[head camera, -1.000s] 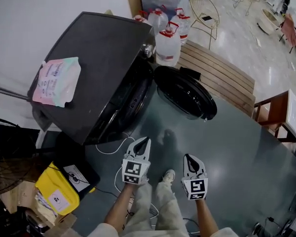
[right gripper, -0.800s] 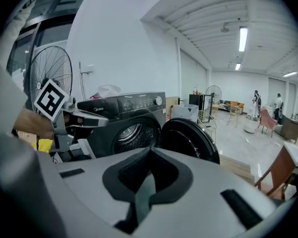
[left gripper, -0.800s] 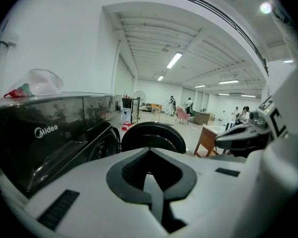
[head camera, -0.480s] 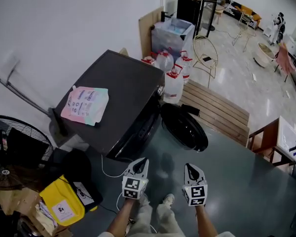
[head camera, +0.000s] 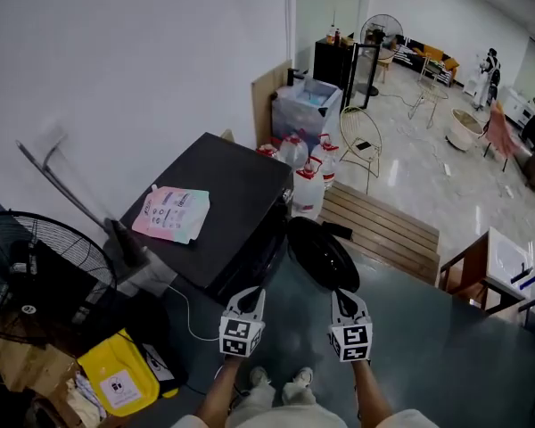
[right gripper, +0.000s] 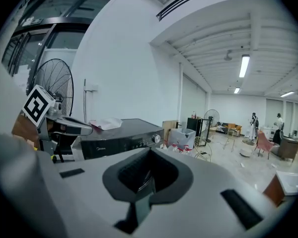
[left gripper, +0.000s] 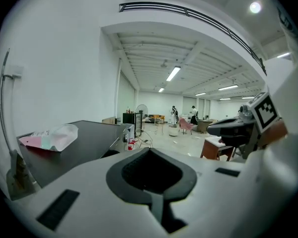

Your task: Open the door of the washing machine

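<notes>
Across the 3 head views the washing machine shrinks and slides further off, and more of the room comes in above it. The person seems to be straightening up and lifting both tools away from the machine. The round dark door hangs swung out from the machine's front in all 3 pictures, so nothing about it has changed. That suggests the opening itself is finished and this is a withdrawal, not a reach. The left gripper has its jaws shut with nothing between them. The right gripper is likewise closed to a point and empty. Both point roughly forward toward the machine. In the head view the door's near rim sits just beyond the 2 sets of fingertips, between their lines and a little nearer the right one. It appears to lie lower, close to the floor, and neither tool touches it. A pale pouch rests on the machine's flat top, and water jugs stand by its far corner.
</notes>
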`<state>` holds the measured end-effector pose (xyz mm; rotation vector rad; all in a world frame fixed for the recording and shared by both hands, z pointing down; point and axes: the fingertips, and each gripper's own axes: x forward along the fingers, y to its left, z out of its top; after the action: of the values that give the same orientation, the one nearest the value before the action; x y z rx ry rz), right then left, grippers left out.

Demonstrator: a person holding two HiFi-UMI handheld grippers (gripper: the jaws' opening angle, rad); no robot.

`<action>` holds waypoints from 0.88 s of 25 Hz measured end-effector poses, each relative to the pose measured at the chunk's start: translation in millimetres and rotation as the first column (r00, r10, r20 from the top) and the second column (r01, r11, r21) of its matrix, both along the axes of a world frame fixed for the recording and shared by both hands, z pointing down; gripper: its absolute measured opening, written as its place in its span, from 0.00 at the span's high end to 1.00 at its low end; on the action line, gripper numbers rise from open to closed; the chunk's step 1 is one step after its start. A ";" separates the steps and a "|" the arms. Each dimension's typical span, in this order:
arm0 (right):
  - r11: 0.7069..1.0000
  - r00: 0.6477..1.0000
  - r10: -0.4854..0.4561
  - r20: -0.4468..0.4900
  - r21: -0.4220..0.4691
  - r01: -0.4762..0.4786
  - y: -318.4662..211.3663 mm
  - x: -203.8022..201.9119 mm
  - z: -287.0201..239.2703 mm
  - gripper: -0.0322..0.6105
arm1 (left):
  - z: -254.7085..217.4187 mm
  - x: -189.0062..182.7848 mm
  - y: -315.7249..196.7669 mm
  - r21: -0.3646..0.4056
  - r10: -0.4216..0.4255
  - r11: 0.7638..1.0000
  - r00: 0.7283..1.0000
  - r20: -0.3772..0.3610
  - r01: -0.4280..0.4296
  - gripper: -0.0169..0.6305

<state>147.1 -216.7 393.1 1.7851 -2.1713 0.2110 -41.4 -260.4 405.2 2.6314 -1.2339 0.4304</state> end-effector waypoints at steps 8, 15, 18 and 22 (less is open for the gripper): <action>0.998 1.000 0.030 0.001 0.053 -0.030 27.1 5.4 -39.4 0.95 | -47.5 -5.5 19.9 0.071 0.011 0.997 1.000 -0.010 -0.010 0.96; 0.996 0.998 0.058 0.003 0.065 -0.058 53.7 14.4 -51.8 0.95 | -62.1 -16.9 44.2 0.089 0.001 0.996 1.000 -0.014 0.000 0.96; 0.996 0.998 0.063 -0.003 0.059 -0.063 64.8 14.6 -50.3 0.95 | -63.8 -22.6 52.2 0.090 -0.007 0.996 1.000 -0.020 0.009 0.96; 0.996 0.998 0.066 -0.006 0.055 -0.066 78.5 16.3 -47.2 0.95 | -62.6 -24.2 64.4 0.086 -0.008 0.996 1.000 -0.012 0.009 0.96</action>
<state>163.4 -138.2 346.0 1.8866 -2.1345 0.1610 -65.6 -196.0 342.7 2.6946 -1.2880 0.3682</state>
